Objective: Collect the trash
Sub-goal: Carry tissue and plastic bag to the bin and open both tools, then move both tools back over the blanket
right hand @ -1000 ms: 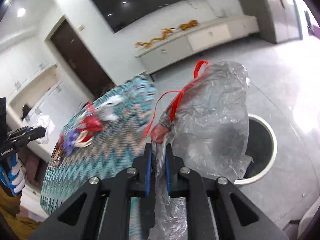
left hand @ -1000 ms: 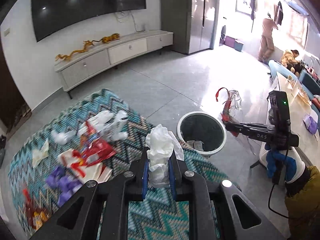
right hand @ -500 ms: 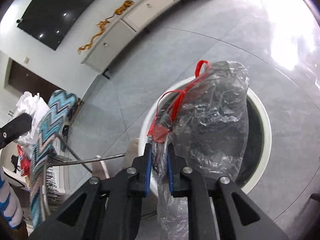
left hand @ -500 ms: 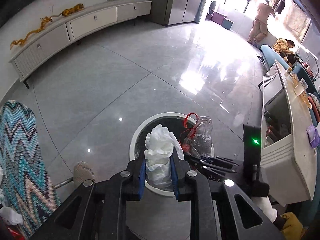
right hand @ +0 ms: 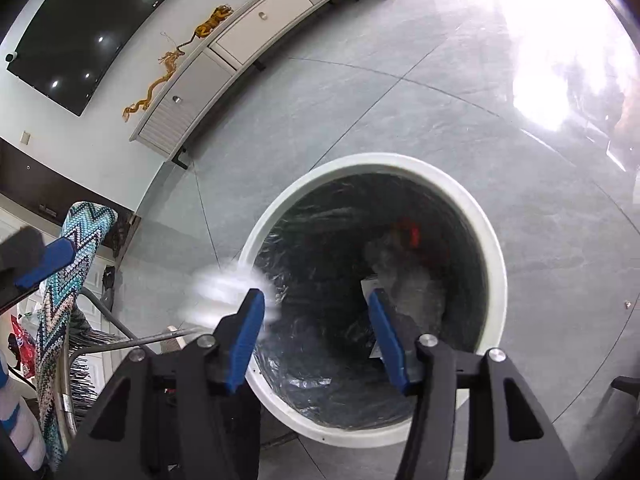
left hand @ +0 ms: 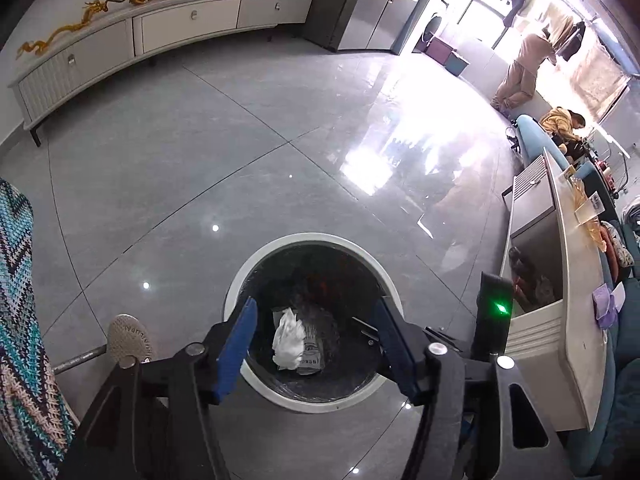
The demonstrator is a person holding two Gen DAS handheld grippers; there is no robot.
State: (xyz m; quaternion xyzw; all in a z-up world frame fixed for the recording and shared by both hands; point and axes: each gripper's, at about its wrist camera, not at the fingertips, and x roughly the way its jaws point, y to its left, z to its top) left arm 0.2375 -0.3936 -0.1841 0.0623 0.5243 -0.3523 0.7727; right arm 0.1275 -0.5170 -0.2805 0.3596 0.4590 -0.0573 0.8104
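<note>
Both the left gripper and right gripper are hanging wide and empty, having just opened, the tissue and bag dropping into the bin, so 2 pieces are collected.

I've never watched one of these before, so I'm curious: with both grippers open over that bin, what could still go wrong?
1. The white tissue, a mid-air blur beside the white rim in the right view, might catch the edge and land on the floor.
2. The clear bag looks light; it could sit high in the bin and leave less room.
3. Both hand-held grippers, left and right, have just been opening close together, so they could bump on lifting away.
</note>
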